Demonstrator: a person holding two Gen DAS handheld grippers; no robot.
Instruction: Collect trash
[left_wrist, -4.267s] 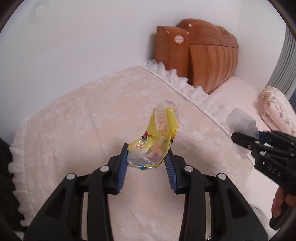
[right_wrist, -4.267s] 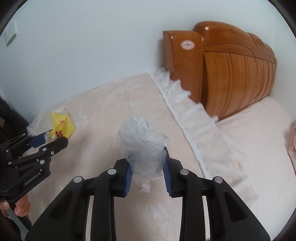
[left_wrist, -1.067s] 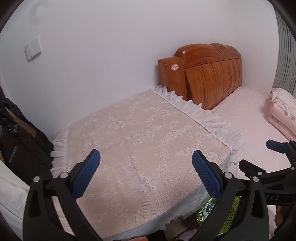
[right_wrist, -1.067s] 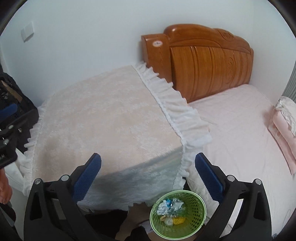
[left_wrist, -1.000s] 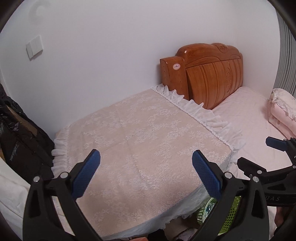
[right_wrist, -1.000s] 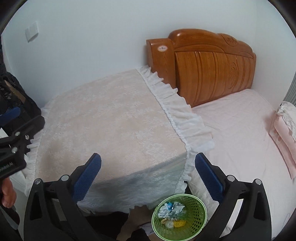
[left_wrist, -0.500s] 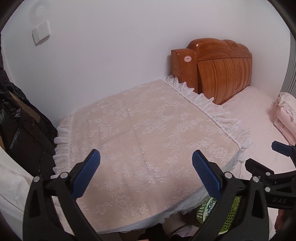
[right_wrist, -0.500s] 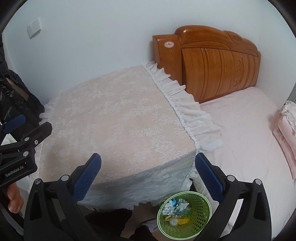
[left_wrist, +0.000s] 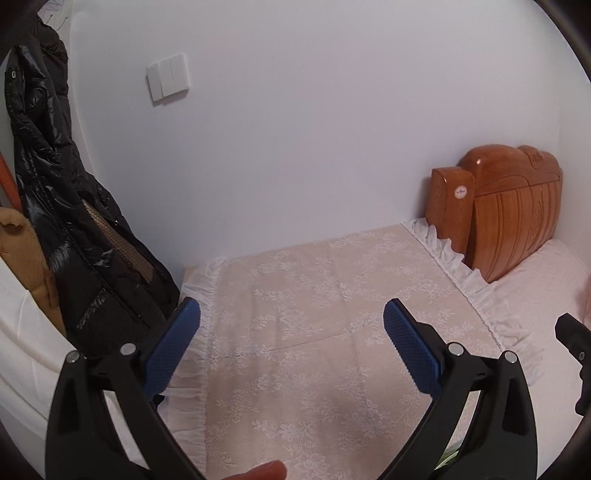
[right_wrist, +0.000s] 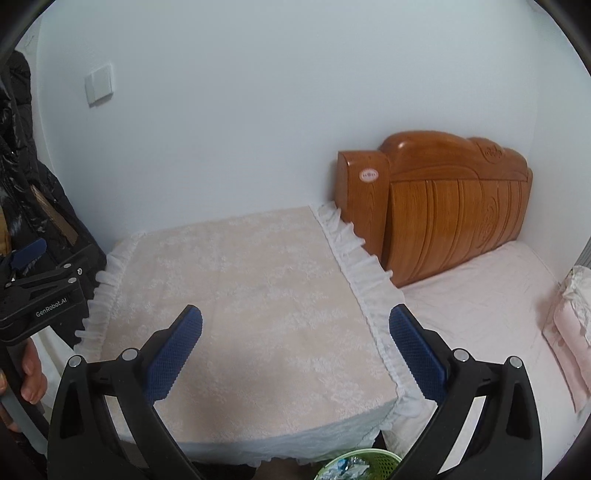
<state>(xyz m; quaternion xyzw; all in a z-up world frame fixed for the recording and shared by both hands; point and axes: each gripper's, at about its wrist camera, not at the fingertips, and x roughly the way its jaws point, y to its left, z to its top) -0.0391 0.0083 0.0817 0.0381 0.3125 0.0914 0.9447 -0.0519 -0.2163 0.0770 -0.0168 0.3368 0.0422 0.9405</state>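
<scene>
Above the lace-covered table (right_wrist: 240, 295), both tools hang with their jaws spread wide and nothing between the blue pads. Left gripper (left_wrist: 291, 325): released, its fingers framing the bare cloth, with the frilled left edge of the table under the left pad (left_wrist: 173, 343). Right gripper (right_wrist: 295, 332): likewise released, held over the near right corner of the table. Green waste basket (right_wrist: 360, 456): on the floor just below that near right corner, only its rim and some crumpled trash (right_wrist: 345, 467) inside showing at the bottom of the right wrist view (the rest is cut off by the frame). Wooden headboard (right_wrist: 443, 206): against the wall beside the table's far right corner, with the pink bed sheet (right_wrist: 480, 306) before it. Black coat (left_wrist: 70, 229): hanging at the table's left side. Wall switch (left_wrist: 168, 81): above it, on the white wall
</scene>
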